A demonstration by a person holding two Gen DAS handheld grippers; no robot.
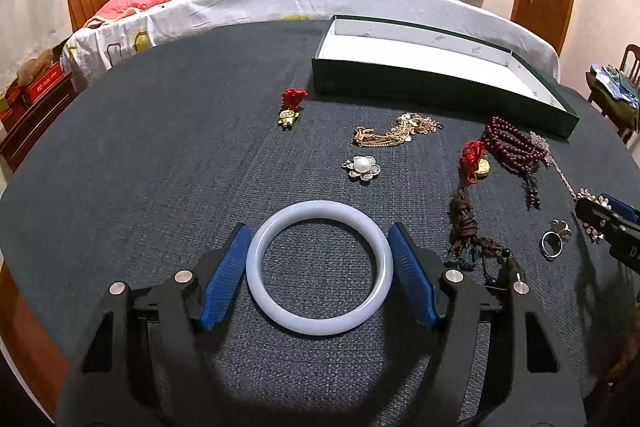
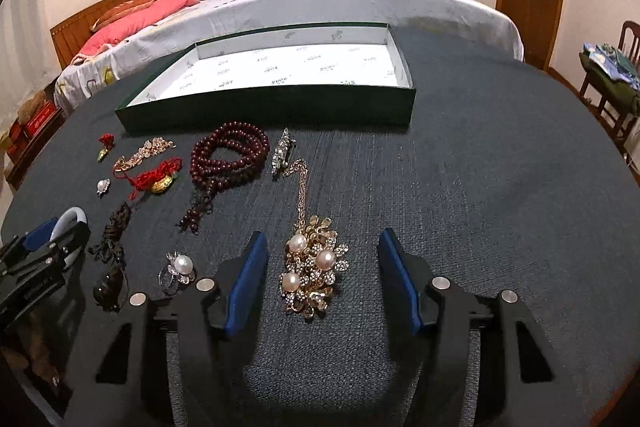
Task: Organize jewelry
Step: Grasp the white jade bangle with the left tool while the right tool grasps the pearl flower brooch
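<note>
Your left gripper [image 1: 318,273] stands wide, its blue pads [image 1: 224,279] flanking the white bangle [image 1: 319,325], which lies flat on the dark cloth [image 1: 160,147] at the near edge; whether the pads touch its rim is too close to tell. Expect the bangle to be rigid, smooth, probably slippery and breakable if dropped, so close across its widest line, pads square on the outer rim. As a ring it has no long axis; its opening faces straight up. Your right gripper [image 2: 322,283] is also wide, holding nothing, with the gold pearl pendant [image 2: 314,267] between its fingers, nearer the left one. That piece looks light, lumpy and delicate; take it by the cluster body, not the chain [image 2: 303,187], which is limp and will trail. Its long axis runs near to far, chain leading away toward the open green box [image 2: 264,105] at the far side.
</note>
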